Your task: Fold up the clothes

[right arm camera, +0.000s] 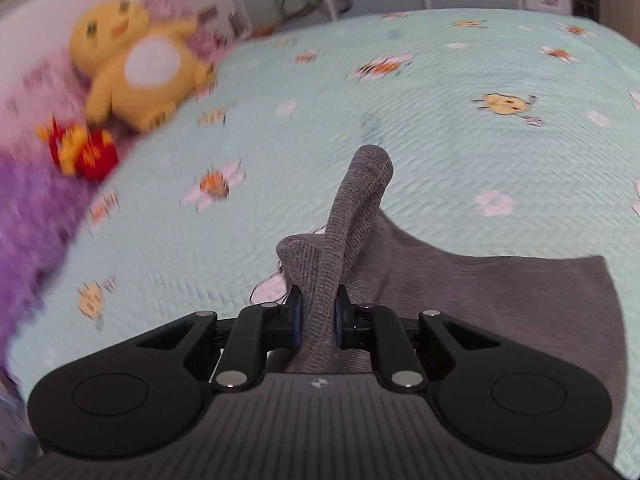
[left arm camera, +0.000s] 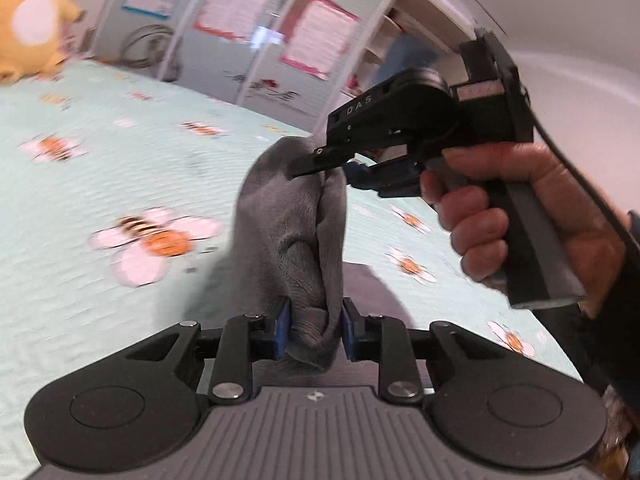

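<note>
Cloth, grey knit garment, soft and limp; it bunches into a rope wherever I pinch it and sags between the two holds; light by the look of it, no stiffness to help a fold keep its line. My left gripper is pressed in on a thick wad of it, blue pads squeezing both sides; my right gripper is likewise clamped on a twisted strip of the same garment, a loop of which stands up past the fingers. From the left view I see the right gripper biting the upper end of the raised bunch, the person's hand on its handle. Garment hangs lifted between both holds over the bed, its lower part spread flat on the mint cover just in front of the right gripper; which part of the garment each pinch has, hem or shoulder, I cannot tell. Ribbed knit looks grippy, unlikely to slip, but stretchy; I judge holds on a flat edge or corner would serve better than these wads, since bunched grips carry creases into any fold. Yellow plush toy sits well apart at the bed's far side.
</note>
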Demonstrator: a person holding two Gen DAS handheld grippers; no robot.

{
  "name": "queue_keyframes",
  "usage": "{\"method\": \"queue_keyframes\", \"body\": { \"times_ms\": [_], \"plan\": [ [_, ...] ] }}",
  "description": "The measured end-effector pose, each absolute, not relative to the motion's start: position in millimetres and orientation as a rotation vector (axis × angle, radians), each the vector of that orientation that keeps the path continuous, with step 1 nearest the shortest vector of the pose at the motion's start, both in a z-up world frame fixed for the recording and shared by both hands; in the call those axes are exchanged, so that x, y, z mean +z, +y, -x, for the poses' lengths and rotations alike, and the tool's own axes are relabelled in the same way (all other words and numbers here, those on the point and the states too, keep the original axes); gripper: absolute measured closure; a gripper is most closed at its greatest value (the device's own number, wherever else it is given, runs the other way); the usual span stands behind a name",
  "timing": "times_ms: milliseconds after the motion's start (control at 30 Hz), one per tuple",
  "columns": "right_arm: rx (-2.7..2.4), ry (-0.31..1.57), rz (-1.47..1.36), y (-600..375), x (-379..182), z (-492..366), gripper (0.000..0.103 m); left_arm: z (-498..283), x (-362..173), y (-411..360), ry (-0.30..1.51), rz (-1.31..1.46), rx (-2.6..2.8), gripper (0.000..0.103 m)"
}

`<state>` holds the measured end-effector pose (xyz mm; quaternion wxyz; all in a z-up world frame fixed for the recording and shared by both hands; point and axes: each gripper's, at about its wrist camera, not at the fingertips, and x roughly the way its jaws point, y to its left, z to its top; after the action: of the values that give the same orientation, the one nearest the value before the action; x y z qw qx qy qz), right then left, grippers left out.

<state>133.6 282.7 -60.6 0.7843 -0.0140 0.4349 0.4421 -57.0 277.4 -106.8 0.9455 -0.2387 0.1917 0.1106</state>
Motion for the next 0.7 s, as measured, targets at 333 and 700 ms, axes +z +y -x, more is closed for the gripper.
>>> {"method": "queue_keyframes", "body": {
  "times_ms": [333,700],
  "plan": [
    [0.961,0.979,-0.294,138,-98,-252,0.089,-44,-123,171,0.597,0.286,0.165,0.076],
    [0.898,1.052,-0.439,74,-219,-289,0.07,-75,-167,138,0.738,0.158,0.149,0.069]
  ]
}}
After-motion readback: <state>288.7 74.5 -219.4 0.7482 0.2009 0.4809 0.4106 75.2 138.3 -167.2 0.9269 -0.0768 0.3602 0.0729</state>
